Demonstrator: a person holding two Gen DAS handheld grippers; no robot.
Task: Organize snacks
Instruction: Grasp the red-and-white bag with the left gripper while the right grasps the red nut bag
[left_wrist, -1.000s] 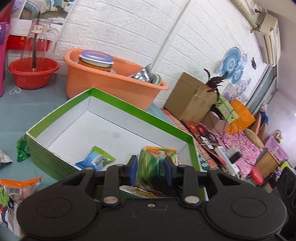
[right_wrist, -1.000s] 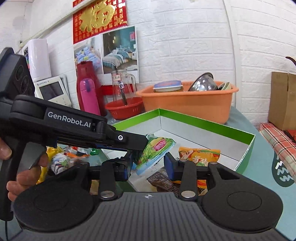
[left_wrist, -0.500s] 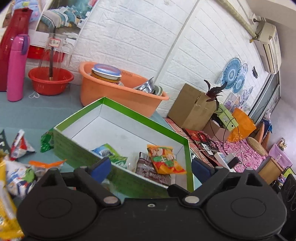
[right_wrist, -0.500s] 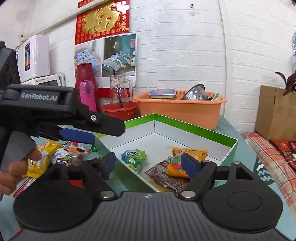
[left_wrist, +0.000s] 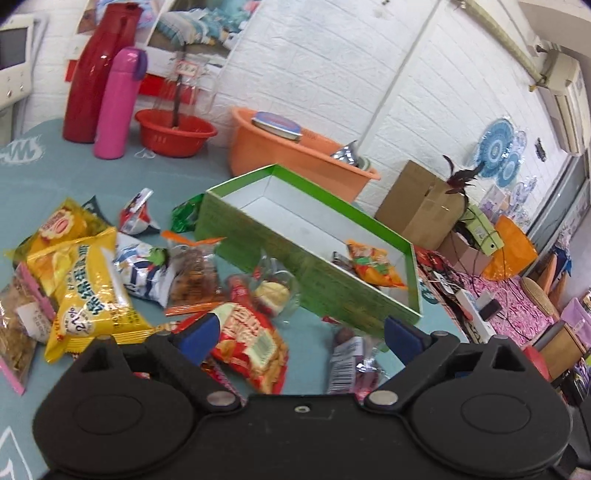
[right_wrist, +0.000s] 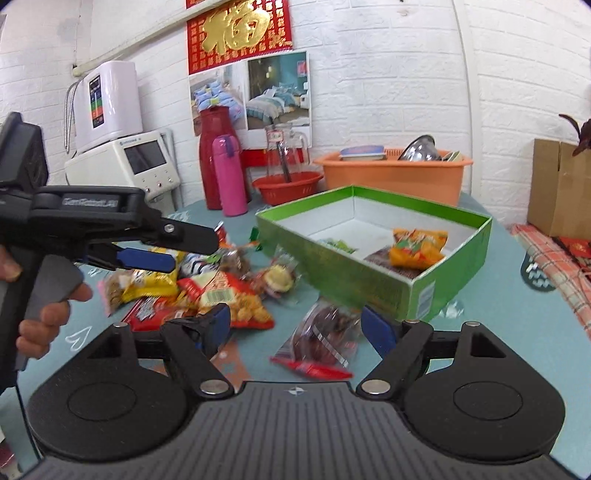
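Both hand-held grippers, left (left_wrist: 295, 334) and right (right_wrist: 295, 326), have released and left the green cardboard box (right_wrist: 369, 284), jaws spread; next I pick the red-edged clear packet (right_wrist: 321, 343).

A pink flask (left_wrist: 117, 103) stands beside a red basin (left_wrist: 176, 133).

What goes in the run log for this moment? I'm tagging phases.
phase: between picks | left gripper: open, empty | right gripper: open, empty | green box: some snacks inside

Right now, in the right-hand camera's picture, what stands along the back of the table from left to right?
White machine with a screen → red jug → pink bottle → red basin → orange tub → cardboard box.
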